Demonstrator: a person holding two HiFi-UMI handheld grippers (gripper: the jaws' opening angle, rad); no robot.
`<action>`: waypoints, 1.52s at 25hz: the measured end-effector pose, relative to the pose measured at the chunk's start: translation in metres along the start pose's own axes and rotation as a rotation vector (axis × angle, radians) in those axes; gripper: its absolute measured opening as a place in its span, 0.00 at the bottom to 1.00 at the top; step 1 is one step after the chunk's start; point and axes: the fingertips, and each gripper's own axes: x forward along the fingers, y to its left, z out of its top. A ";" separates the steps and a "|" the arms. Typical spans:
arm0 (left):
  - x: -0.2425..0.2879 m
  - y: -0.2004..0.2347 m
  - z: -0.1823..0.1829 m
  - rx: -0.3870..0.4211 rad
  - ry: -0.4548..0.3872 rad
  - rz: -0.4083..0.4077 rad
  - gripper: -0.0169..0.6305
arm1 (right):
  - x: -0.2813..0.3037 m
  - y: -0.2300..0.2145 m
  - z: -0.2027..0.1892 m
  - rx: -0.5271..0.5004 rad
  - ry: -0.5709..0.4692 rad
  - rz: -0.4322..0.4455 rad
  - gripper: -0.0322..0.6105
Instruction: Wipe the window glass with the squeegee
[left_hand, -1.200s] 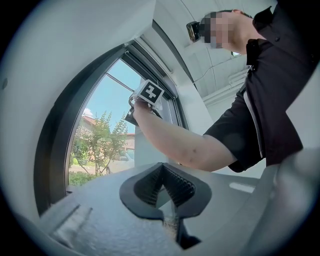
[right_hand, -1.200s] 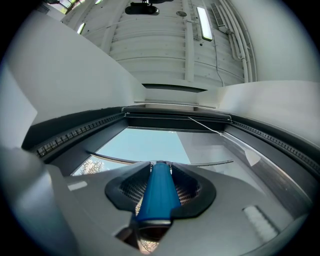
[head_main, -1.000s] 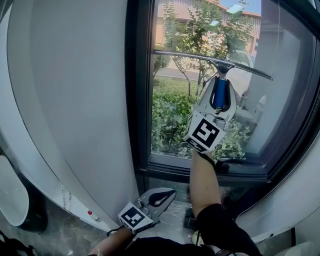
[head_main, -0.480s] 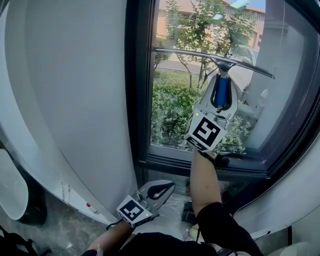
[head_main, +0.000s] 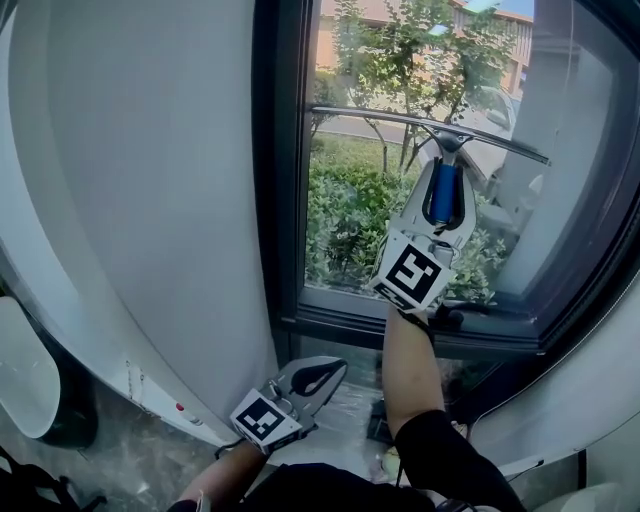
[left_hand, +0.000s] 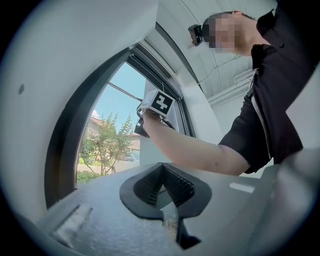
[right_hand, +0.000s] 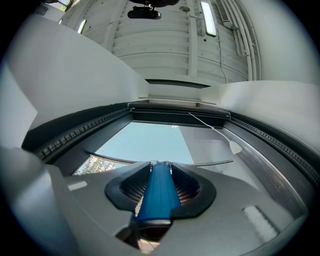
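Note:
The squeegee has a blue handle and a long thin blade lying across the window glass. My right gripper is shut on the blue handle, held up against the pane. In the right gripper view the blade spans the glass just past the jaws. My left gripper hangs low by the wall under the sill, jaws closed together with nothing between them. The glass also shows in the left gripper view, with the raised right gripper in front of it.
A dark window frame borders the pane, with a sill under it. A curved white wall fills the left. Outside stand green bushes and trees. A dark-sleeved arm crosses the left gripper view.
The squeegee blade and my right gripper have slid down the glass a little. The left gripper has stayed low, shifting slightly.

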 end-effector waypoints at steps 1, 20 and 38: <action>0.000 -0.001 0.000 -0.004 0.004 -0.001 0.02 | -0.002 0.000 -0.001 -0.002 0.002 0.002 0.26; -0.004 -0.006 -0.006 -0.029 0.019 -0.008 0.02 | -0.032 0.003 -0.020 -0.004 0.058 0.008 0.26; -0.008 -0.008 -0.012 -0.045 0.028 -0.008 0.02 | -0.054 0.004 -0.033 -0.015 0.095 0.006 0.26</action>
